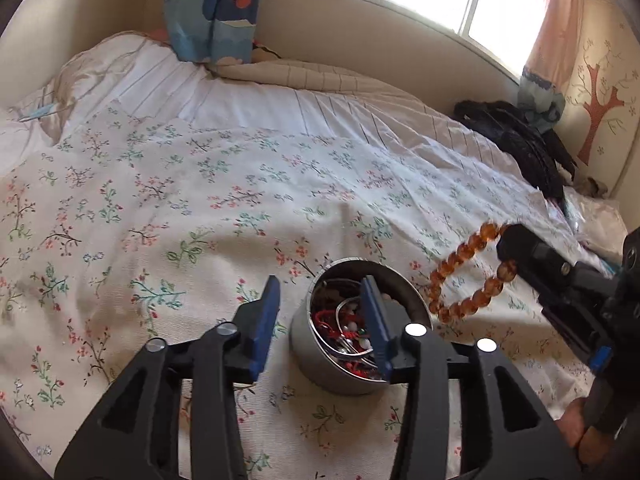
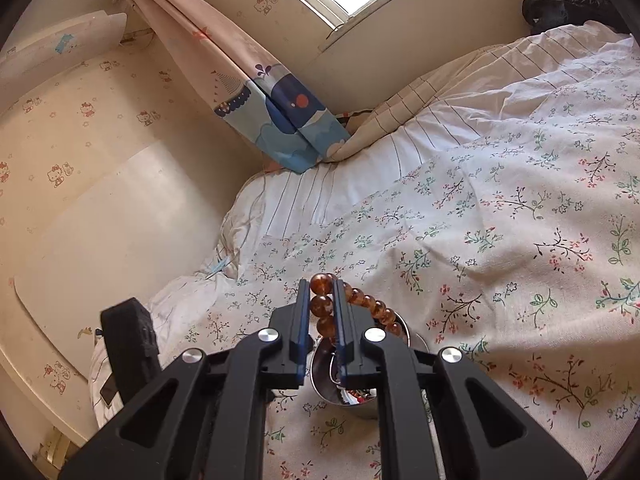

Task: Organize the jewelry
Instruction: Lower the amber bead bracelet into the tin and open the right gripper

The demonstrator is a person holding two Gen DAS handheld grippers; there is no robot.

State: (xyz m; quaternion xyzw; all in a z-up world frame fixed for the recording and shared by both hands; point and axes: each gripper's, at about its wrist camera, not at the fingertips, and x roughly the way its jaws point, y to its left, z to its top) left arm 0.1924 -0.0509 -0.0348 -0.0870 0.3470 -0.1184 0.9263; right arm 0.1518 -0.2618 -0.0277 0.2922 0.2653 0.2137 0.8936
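Observation:
A round metal tin (image 1: 320,350) holding red cords, beads and metal bangles stands on the floral bedspread (image 1: 180,220). My left gripper (image 1: 320,288) is open and empty, its right finger over the tin's mouth. My right gripper (image 2: 322,286) is shut on an amber bead bracelet (image 2: 322,306) and holds it above the tin (image 2: 324,376). In the left wrist view the bracelet (image 1: 464,276) hangs from the right gripper (image 1: 506,242) just right of the tin, above the bedspread.
A folded striped duvet (image 1: 320,80) lies at the far side of the bed under the window. Dark clothing (image 1: 524,148) is piled at the far right. Curtains (image 1: 216,8) hang at the wall. A black object (image 2: 128,344) sits by the bed's left edge.

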